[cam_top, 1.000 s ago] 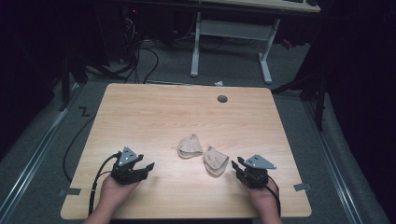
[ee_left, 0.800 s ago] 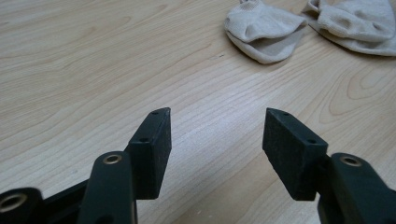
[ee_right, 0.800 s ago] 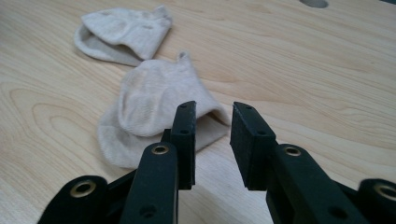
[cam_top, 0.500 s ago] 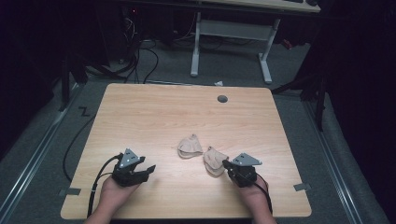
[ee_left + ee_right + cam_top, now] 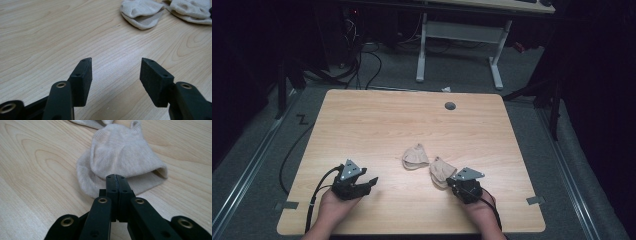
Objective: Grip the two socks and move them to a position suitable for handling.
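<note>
With our right claw (image 5: 116, 178) closed, seemingly pinching the near sock's (image 5: 120, 157) edge, beside the other sock (image 5: 415, 156) mid-tabletop (image 5: 377, 125), and our left claw (image 5: 115, 72) open, we judge lifting comes next.

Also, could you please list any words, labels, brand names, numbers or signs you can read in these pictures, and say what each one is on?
There is no readable text.
Socks: the left sock and the right sock are plain beige, with no label showing.
Table: bare wood grain, no print.
Left gripper and right gripper: black jaws with no markings.
Tape pieces on the floor: no writing that can be made out.
</note>
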The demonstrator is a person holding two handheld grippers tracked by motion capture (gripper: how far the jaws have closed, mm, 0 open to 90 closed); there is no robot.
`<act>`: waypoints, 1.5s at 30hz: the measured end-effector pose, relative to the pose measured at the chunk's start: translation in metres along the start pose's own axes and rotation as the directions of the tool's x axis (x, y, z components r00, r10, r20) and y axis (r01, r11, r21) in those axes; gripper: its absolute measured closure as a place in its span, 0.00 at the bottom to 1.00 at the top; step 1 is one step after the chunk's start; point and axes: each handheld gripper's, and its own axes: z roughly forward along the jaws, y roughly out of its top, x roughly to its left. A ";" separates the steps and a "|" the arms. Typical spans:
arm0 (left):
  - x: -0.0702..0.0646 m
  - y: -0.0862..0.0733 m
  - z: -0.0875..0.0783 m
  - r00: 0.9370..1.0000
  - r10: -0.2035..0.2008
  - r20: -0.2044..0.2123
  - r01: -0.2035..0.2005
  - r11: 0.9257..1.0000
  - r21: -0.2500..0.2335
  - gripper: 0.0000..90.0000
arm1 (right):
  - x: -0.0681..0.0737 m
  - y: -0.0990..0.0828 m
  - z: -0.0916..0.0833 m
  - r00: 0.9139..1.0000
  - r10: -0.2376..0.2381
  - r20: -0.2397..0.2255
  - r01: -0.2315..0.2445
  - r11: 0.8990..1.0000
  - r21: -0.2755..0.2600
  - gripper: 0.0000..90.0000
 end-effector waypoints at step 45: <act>-0.007 0.001 0.001 1.000 0.012 0.024 -0.012 1.000 0.008 0.49 | 0.052 0.016 0.010 0.990 -0.118 -0.083 0.116 0.993 -0.026 0.96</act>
